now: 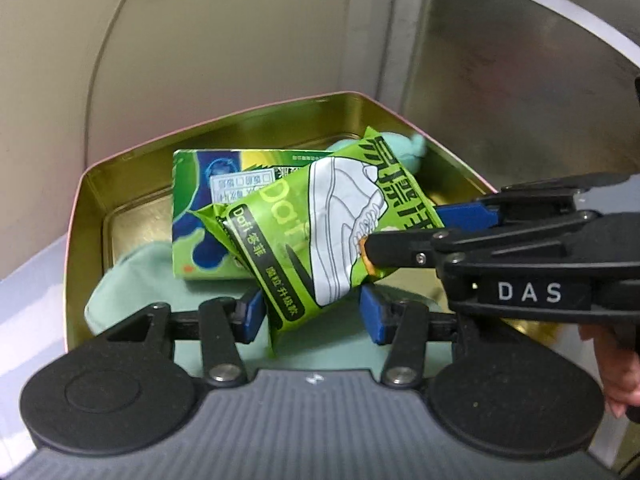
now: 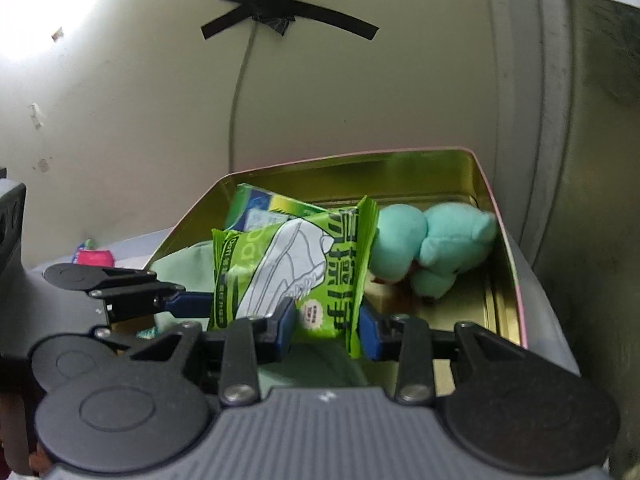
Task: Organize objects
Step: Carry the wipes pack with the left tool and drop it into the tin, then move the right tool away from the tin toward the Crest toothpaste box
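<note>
Both tongs pinch one green packet (image 1: 320, 232) over the open gold tin (image 1: 132, 184): the left tongs (image 1: 312, 312) grip its lower end, the right tongs (image 2: 328, 332) its other edge. A teal plush toy (image 2: 436, 248) lies inside the tin.

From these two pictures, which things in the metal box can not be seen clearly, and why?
- Green box: left wrist view; the green sneaker packet covers its right part, and its small print is unreadable.
- Mint plush toy: right wrist view; blurred, face not readable; in the left wrist view the packet hides nearly all of it.
- Mint cloth: both hand-held grippers and the packet cover most of it.
- Tin: near wall cut off by the camera bodies.
</note>
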`<state>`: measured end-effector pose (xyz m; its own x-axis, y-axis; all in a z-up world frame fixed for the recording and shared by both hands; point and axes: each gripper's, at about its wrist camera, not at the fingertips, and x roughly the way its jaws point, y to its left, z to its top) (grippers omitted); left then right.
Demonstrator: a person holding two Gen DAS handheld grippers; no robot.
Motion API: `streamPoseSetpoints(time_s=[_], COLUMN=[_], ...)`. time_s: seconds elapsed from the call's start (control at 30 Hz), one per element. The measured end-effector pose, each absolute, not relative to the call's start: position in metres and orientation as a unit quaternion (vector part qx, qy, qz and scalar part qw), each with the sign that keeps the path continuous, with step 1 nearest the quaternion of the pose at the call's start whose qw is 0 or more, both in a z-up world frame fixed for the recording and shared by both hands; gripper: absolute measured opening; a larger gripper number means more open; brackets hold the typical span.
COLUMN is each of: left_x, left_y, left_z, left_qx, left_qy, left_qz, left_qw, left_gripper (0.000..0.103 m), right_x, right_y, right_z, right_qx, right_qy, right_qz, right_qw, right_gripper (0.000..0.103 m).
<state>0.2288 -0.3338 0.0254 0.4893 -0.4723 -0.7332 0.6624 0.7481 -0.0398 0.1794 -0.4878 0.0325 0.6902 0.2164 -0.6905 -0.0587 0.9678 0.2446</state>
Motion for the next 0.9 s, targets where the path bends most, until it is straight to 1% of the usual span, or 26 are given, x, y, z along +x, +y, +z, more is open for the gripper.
streamPoseSetpoints(time_s=[0.23,0.27,0.33,0.37,0.47,0.6,0.73,0.9], left_x=[0.271,0.27,0.264,0.259,0.251,0.226,0.191,0.145], left_y=[-0.343,-0.343,-0.34,-0.339,-0.337,-0.328,-0.322,-0.31], left_z=[0.014,0.013,0.013,0.014,0.017,0.031,0.047,0.059], left_qx=[0.138,0.138,0.14,0.144,0.134,0.112,0.115,0.122], left_qy=[0.405,0.407,0.4,0.393,0.382,0.368,0.344,0.329], left_qz=[-0.305,-0.299,-0.297,-0.296,-0.293,-0.292,-0.291,-0.295], left_qw=[0.851,0.852,0.856,0.859,0.866,0.876,0.885,0.889], left_gripper=[0.052,0.052,0.054,0.058,0.064,0.064,0.065,0.064], right_x=[0.227,0.227,0.224,0.219,0.2,0.17,0.137,0.096], right_y=[-0.492,-0.492,-0.491,-0.491,-0.494,-0.496,-0.495,-0.48], right_z=[0.011,0.01,0.012,0.013,0.019,0.036,0.05,0.067], right_qx=[0.109,0.113,0.112,0.11,0.117,0.121,0.128,0.111], right_qy=[0.431,0.433,0.425,0.421,0.407,0.381,0.367,0.362], right_qz=[0.07,0.071,0.07,0.068,0.065,0.056,0.057,0.059], right_qw=[0.893,0.892,0.896,0.898,0.904,0.915,0.919,0.924], right_gripper=[0.033,0.033,0.039,0.045,0.047,0.047,0.047,0.047])
